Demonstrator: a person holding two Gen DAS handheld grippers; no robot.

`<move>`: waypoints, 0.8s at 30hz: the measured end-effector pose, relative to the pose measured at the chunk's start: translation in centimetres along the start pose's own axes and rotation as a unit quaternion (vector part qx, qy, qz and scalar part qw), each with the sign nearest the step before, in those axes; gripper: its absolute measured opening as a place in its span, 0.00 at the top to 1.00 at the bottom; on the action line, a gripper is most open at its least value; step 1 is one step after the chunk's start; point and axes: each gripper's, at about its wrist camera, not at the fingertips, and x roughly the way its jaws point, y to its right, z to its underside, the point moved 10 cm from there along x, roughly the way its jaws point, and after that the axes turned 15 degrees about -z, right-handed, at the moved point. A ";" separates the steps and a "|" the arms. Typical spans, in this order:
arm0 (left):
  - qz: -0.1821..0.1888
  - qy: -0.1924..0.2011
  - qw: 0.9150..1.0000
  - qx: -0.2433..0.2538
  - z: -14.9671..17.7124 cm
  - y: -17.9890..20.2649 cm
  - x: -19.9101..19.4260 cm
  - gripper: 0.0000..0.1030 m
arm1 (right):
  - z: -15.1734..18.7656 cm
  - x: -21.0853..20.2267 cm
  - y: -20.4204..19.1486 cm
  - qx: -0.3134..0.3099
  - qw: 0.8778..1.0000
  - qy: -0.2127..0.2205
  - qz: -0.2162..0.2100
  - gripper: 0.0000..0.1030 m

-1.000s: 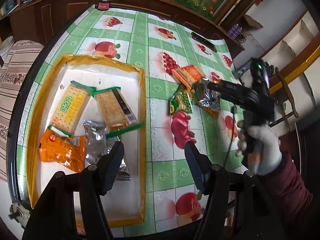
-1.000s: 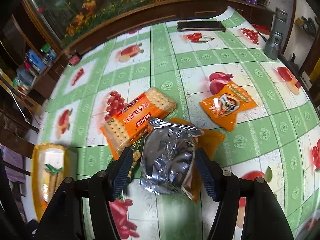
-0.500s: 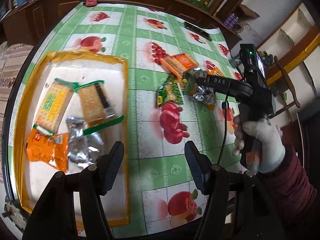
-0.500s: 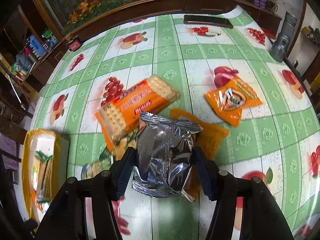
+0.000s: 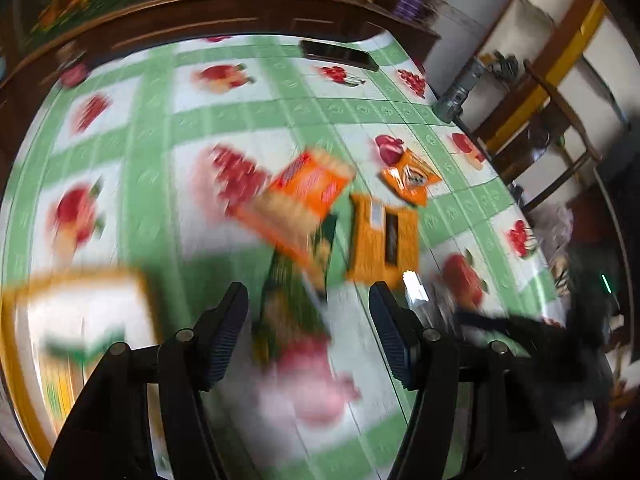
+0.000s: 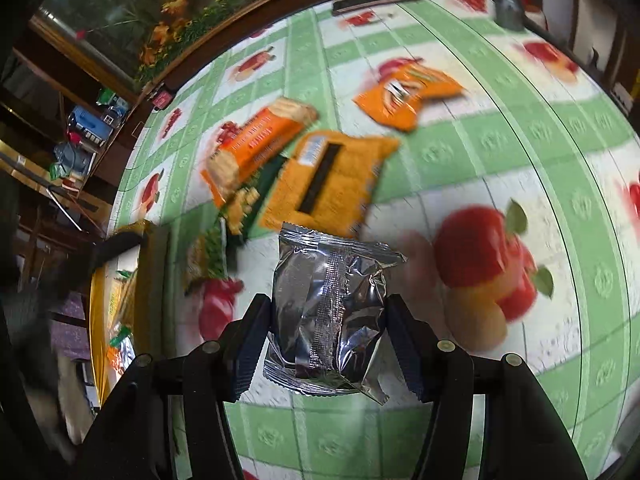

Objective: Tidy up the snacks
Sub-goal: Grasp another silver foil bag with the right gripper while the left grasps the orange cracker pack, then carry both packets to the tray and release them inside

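Observation:
My right gripper (image 6: 328,304) is shut on a silver foil snack pack (image 6: 328,276) and holds it above the tablecloth. Behind it lie a flat orange pack (image 6: 328,180), an orange cracker pack (image 6: 260,140), a small orange pack (image 6: 404,96) and a green pack (image 6: 224,240). My left gripper (image 5: 308,296) is open and holds nothing. It hangs over the green pack (image 5: 292,300), with the cracker pack (image 5: 304,196) and the flat orange pack (image 5: 382,236) just beyond. The yellow-rimmed tray (image 5: 12,344) is at lower left with snacks inside. The left wrist view is motion-blurred.
A black flat device (image 5: 338,54) lies at the table's far edge and a grey flashlight (image 5: 456,96) stands at its right edge. A wooden chair (image 5: 560,128) is beyond that edge. The tray's rim (image 6: 94,300) shows at the left of the right wrist view.
My left gripper swung from above the tray to above the loose snacks. My right gripper closed on the silver pack and lifted it off the flat orange pack, toward the table's near side.

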 end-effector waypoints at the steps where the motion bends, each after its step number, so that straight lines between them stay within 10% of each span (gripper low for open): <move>1: 0.003 -0.006 1.000 0.007 -1.0 0.4 1.1 0.40 | 0.3 -0.1 0.4 0.004 1.000 -0.001 -0.001 0.41; 24: -0.074 -0.024 0.990 0.116 -5.2 3.5 10.9 0.37 | 0.6 1.6 0.8 -0.046 0.997 -0.001 0.056 0.29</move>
